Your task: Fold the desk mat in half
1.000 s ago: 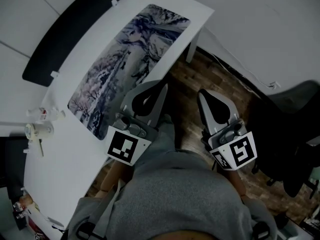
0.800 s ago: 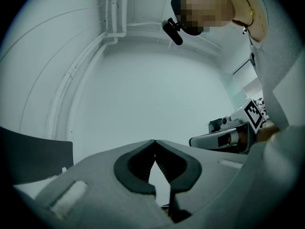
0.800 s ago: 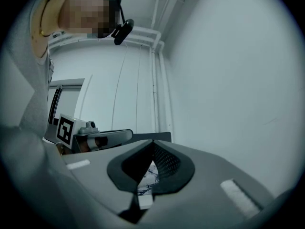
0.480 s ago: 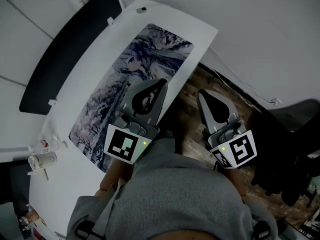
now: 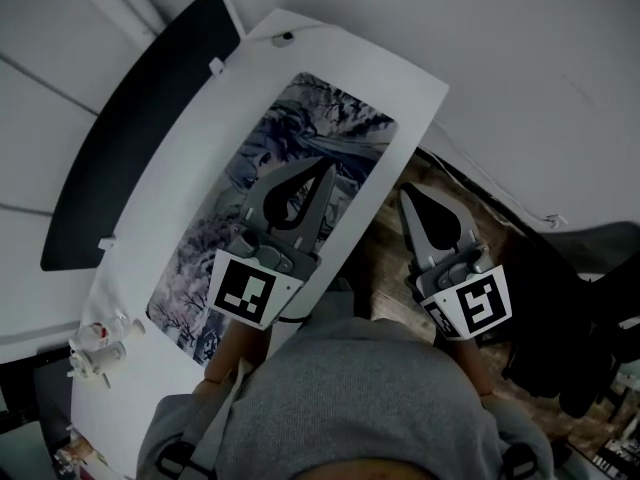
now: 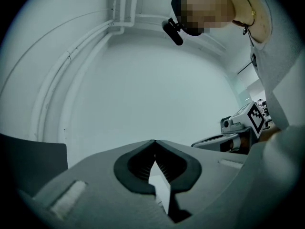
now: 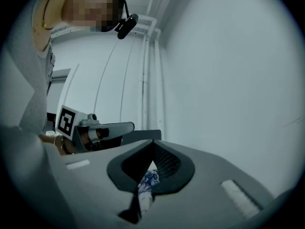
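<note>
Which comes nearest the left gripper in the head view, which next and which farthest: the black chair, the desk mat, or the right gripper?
1. Desk mat: the left gripper shows right over it.
2. Right gripper: just to its right.
3. Black chair: far right.

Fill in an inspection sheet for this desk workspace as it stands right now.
Surface: white desk, with a black panel along its far edge.
Job's things: printed desk mat lies flat, unfolded.
Clutter: small bottles near the desk's left end.
Grippers: left hand-held gripper shut, empty, above the mat; right hand-held gripper shut, empty, over the floor.
Cables: dark line along the wall base, possibly a cable.
Surroundings: wooden floor; black office chair at right.
</note>
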`<action>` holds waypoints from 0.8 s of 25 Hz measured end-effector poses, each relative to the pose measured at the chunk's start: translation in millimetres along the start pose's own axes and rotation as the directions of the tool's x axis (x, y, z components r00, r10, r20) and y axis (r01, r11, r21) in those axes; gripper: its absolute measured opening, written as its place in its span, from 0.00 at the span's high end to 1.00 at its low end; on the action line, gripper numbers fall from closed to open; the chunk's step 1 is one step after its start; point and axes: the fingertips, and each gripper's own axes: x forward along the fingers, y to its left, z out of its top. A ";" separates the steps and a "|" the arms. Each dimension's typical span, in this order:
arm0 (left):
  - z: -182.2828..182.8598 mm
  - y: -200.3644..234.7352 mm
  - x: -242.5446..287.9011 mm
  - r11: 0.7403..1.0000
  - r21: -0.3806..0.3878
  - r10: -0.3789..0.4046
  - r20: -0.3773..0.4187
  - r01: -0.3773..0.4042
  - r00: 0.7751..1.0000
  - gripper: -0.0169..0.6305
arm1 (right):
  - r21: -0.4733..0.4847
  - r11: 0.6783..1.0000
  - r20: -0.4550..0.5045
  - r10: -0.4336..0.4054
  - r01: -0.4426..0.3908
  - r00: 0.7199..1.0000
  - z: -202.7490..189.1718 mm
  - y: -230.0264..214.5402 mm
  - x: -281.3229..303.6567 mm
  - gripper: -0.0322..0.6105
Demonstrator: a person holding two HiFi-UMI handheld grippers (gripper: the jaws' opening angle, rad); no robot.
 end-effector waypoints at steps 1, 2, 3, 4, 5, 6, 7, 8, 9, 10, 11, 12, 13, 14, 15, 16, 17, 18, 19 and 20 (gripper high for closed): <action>-5.1 4.4 3.9 1.000 -0.008 0.001 -0.008 -0.001 1.000 0.97 | 0.006 1.000 -0.011 -0.003 0.003 1.000 -4.5 -4.5 5.2 0.95; -10.5 7.5 7.7 1.000 -0.014 -0.001 -0.018 0.001 1.000 0.97 | 0.013 1.000 -0.018 -0.005 0.005 1.000 -8.4 -8.6 9.7 0.95; -15.7 9.3 11.6 1.000 -0.016 -0.004 -0.030 0.004 1.000 0.97 | 0.019 1.000 -0.020 -0.006 0.006 1.000 -11.1 -12.2 13.6 0.95; -20.5 10.2 15.4 1.000 -0.016 -0.007 -0.043 0.006 0.999 0.97 | 0.022 1.000 -0.020 -0.004 0.005 1.000 -12.7 -15.2 16.6 0.95; -24.8 10.5 18.9 1.000 -0.013 -0.007 -0.055 0.006 0.998 0.97 | 0.026 1.000 -0.020 0.000 0.000 1.000 -13.6 -17.9 19.0 0.95; -28.5 10.9 22.1 1.000 -0.008 -0.004 -0.069 0.004 0.998 0.97 | 0.030 1.000 -0.020 0.007 -0.006 1.000 -14.2 -20.6 20.8 0.95; -31.2 12.0 25.1 1.000 0.001 0.001 -0.081 -0.001 0.997 0.97 | 0.033 0.999 -0.019 0.015 -0.014 1.000 -14.7 -23.5 22.5 0.95; -32.8 13.8 28.1 1.000 0.013 0.009 -0.090 -0.008 0.996 0.97 | 0.037 0.999 -0.020 0.022 -0.021 1.000 -15.4 -26.7 24.2 0.95; -33.4 16.1 30.8 1.000 0.025 0.017 -0.097 -0.015 0.995 0.97 | 0.041 0.999 -0.023 0.028 -0.027 0.999 -16.3 -30.1 25.6 0.95; -33.8 18.6 33.0 0.999 0.037 0.025 -0.104 -0.021 0.994 0.97 | 0.044 0.999 -0.027 0.033 -0.031 0.999 -17.5 -33.0 26.8 0.95; -34.7 21.6 34.0 0.998 0.050 0.029 -0.114 -0.023 0.993 0.97 | 0.045 0.998 -0.033 0.037 -0.035 0.999 -18.9 -35.2 27.8 0.95; -36.3 26.0 34.5 0.998 0.067 0.030 -0.129 -0.022 0.991 0.97 | 0.043 0.998 -0.038 0.039 -0.037 0.999 -20.4 -37.2 29.1 0.95; -37.5 32.3 35.4 0.996 0.088 0.032 -0.144 -0.019 0.989 0.97 | 0.040 0.999 -0.043 0.038 -0.036 0.998 -22.2 -39.7 31.2 0.95; -37.9 40.0 37.3 0.993 0.114 0.033 -0.157 -0.015 0.987 0.97 | 0.035 0.999 -0.049 0.034 -0.032 0.998 -24.3 -42.9 33.9 0.95; -37.9 48.0 39.9 0.990 0.141 0.033 -0.167 -0.010 0.985 0.97 | 0.031 0.999 -0.056 0.027 -0.026 0.998 -26.8 -46.4 36.9 0.95; -38.1 55.6 42.8 0.986 0.168 0.031 -0.176 -0.001 0.984 0.97 | 0.026 1.000 -0.064 0.019 -0.017 0.998 -29.7 -50.0 39.9 0.95; -39.4 62.6 45.7 0.981 0.193 0.024 -0.183 0.012 0.983 0.97 | 0.022 1.000 -0.071 0.010 -0.008 0.997 -33.2 -53.6 43.0 0.95; -42.6 69.2 48.6 0.977 0.212 0.014 -0.192 0.027 0.981 0.97 | 0.018 1.000 -0.080 0.002 0.000 0.997 -37.3 -57.1 46.3 0.95; -48.3 75.8 51.6 0.974 0.222 0.002 -0.202 0.044 0.979 0.97 | 0.013 1.000 -0.090 -0.005 0.006 0.996 -42.0 -60.8 49.9 0.95; -56.4 82.7 55.0 0.975 0.215 -0.012 -0.214 0.060 0.977 0.97 | 0.006 1.000 -0.102 -0.011 0.011 0.995 -47.2 -64.6 53.4 0.95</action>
